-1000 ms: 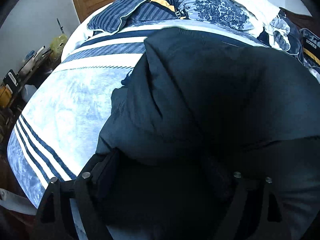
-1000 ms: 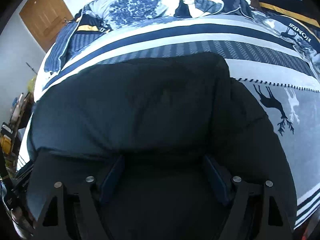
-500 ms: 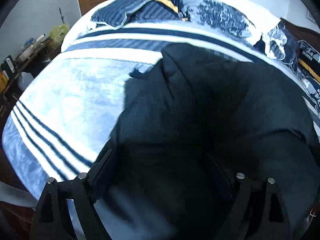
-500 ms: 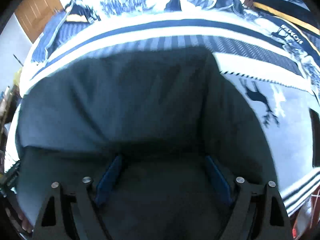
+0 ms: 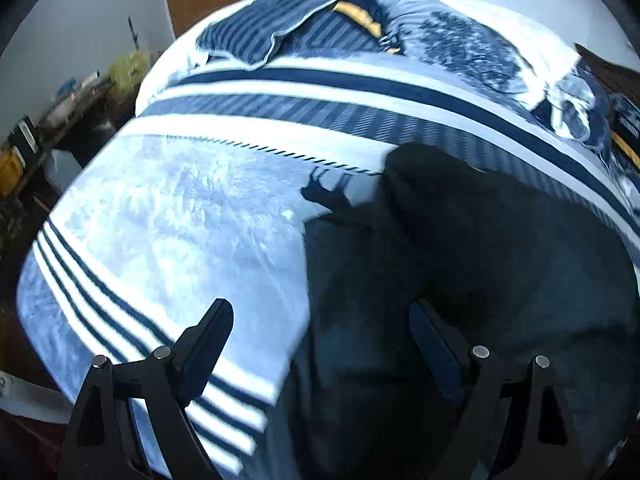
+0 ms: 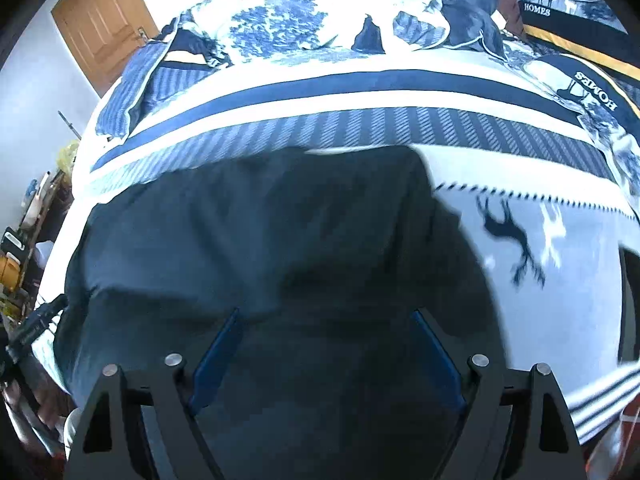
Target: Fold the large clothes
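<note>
- Left hand-held gripper (image 5: 320, 344), jaws apart and empty, sits over the dark garment (image 5: 460, 280)'s left edge; the cloth lies to its right on the bed (image 5: 168, 220).
- Right hand-held gripper (image 6: 328, 344), also spread and empty, hovers squarely over the garment, nearer its middle.

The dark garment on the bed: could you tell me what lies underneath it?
The dark garment lies on a blue-and-white striped blanket with deer prints. The blanket's pattern beneath the garment is covered.

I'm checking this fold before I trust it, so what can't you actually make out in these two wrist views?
- Dark garment: near edge cut off by the frame bottom in both views; too dark to tell its type.
- Blanket beneath it: hidden by the garment.
- Clutter by the wall, left wrist view: small and blurred.
- Bedding pile, right wrist view: overexposed.
</note>
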### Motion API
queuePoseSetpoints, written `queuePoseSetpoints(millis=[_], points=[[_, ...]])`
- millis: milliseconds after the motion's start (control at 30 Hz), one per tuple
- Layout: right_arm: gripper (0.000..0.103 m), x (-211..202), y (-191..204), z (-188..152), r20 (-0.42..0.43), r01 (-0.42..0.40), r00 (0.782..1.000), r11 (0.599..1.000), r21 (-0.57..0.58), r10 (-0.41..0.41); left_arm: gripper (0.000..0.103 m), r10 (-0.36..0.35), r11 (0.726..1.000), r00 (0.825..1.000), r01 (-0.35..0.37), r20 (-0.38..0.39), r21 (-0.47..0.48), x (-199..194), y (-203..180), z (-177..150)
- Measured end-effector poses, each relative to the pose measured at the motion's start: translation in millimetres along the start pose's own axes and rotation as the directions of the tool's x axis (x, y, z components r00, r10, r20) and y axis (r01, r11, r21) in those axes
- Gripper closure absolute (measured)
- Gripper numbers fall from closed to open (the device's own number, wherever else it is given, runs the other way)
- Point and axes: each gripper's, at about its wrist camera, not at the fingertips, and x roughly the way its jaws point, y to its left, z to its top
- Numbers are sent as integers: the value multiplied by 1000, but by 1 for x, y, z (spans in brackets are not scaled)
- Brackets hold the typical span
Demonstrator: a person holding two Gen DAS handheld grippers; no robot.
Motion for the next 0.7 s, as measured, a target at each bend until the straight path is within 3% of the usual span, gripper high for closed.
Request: queuePoseSetpoints(millis=[67,133,167,267,300,367,467,533,567,600,633,700], points=[[16,13,-23,21,-13,3,1000,999,32,-2,13,-58,997,998,56,-39,-56,17,11,10],[16,25,-42,37,-33,-32,999,997,70,35,13,-149,983,983,135,-107,-127,43,27,21],[16,33,-53,45,-51,-51,997,994,98,56,13,-212,969,964,185,-160,-165,59,32,25],[16,67,-83,63,-119,-156,976,964,217,185,12,-374,914,886,301,-275,-273,91,41,27],[16,83,-91,68,-147,-215,955,940,265,259,9,-404,900,867,320,-291,-297,97,41,27],[15,109,-99,72,-195,-269,921,913,307,338,3,-430,889,849,340,-306,-306,103,39,30],[14,132,-101,77,-209,-332,888,886,323,409,0,-414,901,841,325,-349,-285,112,30,42],[14,135,-100,79,-198,-367,875,871,326,442,2,-439,896,828,372,-348,-244,105,18,48],[17,137,-95,79,-210,-379,866,870,314,453,11,-450,891,824,389,-344,-233,100,12,50],[29,134,-92,78,-212,-380,870,880,287,445,14,-471,881,816,410,-336,-238,96,7,51],[34,132,-89,78,-216,-389,867,881,269,449,15,-476,878,813,417,-335,-233,95,3,51],[36,134,-87,73,-220,-409,856,874,264,467,16,-435,900,831,397,-347,-179,100,-10,51]])
